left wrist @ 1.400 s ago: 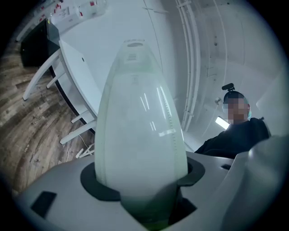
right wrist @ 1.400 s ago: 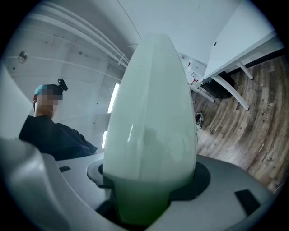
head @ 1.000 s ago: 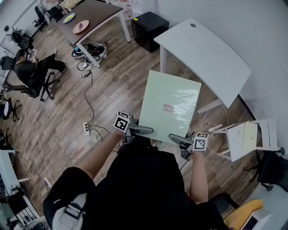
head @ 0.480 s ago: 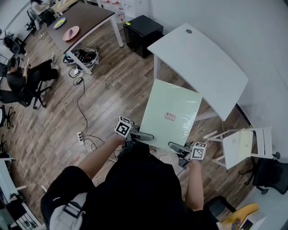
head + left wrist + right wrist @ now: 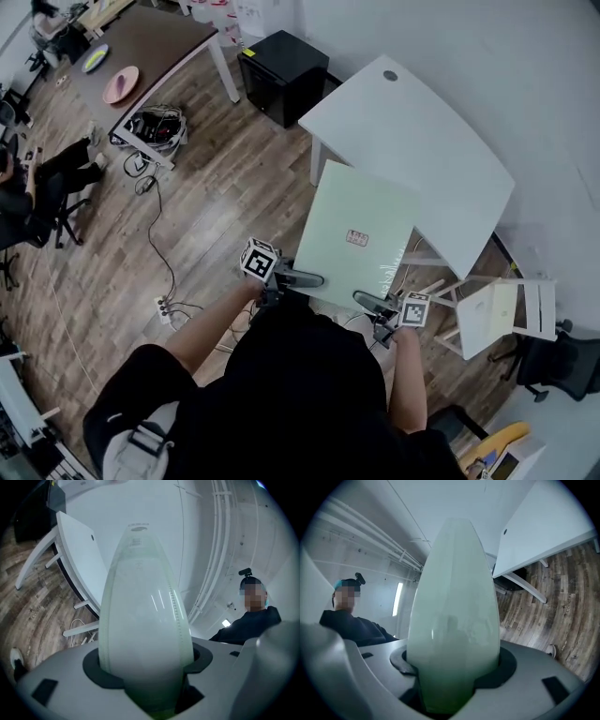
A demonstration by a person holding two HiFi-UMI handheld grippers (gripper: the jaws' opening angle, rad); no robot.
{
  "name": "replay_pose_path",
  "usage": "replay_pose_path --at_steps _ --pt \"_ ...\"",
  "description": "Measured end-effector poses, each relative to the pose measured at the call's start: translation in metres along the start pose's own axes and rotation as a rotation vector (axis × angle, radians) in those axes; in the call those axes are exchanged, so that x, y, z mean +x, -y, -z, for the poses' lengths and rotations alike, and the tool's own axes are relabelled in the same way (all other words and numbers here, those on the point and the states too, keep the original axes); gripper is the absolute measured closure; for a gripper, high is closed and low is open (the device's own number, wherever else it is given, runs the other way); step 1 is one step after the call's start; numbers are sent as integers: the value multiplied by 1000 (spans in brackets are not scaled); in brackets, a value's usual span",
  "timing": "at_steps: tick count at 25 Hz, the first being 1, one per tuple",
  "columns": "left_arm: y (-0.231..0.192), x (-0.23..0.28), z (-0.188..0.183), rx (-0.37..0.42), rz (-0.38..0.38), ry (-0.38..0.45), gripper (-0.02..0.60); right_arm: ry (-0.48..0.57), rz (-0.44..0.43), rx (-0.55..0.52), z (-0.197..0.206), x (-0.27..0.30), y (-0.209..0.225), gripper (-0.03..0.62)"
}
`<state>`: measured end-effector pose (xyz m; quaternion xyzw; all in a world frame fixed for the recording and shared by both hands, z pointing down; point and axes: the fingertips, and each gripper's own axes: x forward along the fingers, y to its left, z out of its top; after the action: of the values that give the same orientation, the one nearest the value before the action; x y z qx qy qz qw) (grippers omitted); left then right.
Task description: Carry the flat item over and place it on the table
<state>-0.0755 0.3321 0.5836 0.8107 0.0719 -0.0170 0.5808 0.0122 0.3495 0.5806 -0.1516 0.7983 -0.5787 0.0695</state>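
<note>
**Green board brought to the table's edge, both grippers pinching it**

White table [image 5: 412, 159] is seen at the upper right of the head view, with its top bare apart from a small round grommet near the far end. It is judged to be the goal, so there is ample room for a flat landing.

The board [image 5: 361, 220], a pale green sheet in glossy wrap, is held off the floor in front of the person. Its far edge overlaps the table's near edge in the head view. Whether that edge is already over the top or just short of it cannot be told.

The board's near edge is pinched by the left gripper [image 5: 304, 278] and the right gripper [image 5: 368, 300], one towards each corner. In each gripper view the sheet is seen filling the gap between the jaws, which are closed on it.

The step in hand is judged to be the last of the carry. The board should be held level and its far edge lifted clear of the table's rim. It should then be slid well onto the top before either grip is loosened, and both grips should be loosened together so that no corner drops.

A small pale label [image 5: 356, 238] with reddish print is stuck near the board's middle, but its writing is too small to be read. No other brand or text can be made out, only black-and-white square patterns on the gripper cubes.
</note>
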Motion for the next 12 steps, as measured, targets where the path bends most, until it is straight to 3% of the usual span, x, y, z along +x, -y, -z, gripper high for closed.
replay_pose_path --at_steps 7,12 --pt "-18 -27 -81 35 8 -74 265 62 21 -40 -69 44 12 287" --pt "-29 -37 -115 24 20 -92 265 85 24 -40 -98 65 18 287"
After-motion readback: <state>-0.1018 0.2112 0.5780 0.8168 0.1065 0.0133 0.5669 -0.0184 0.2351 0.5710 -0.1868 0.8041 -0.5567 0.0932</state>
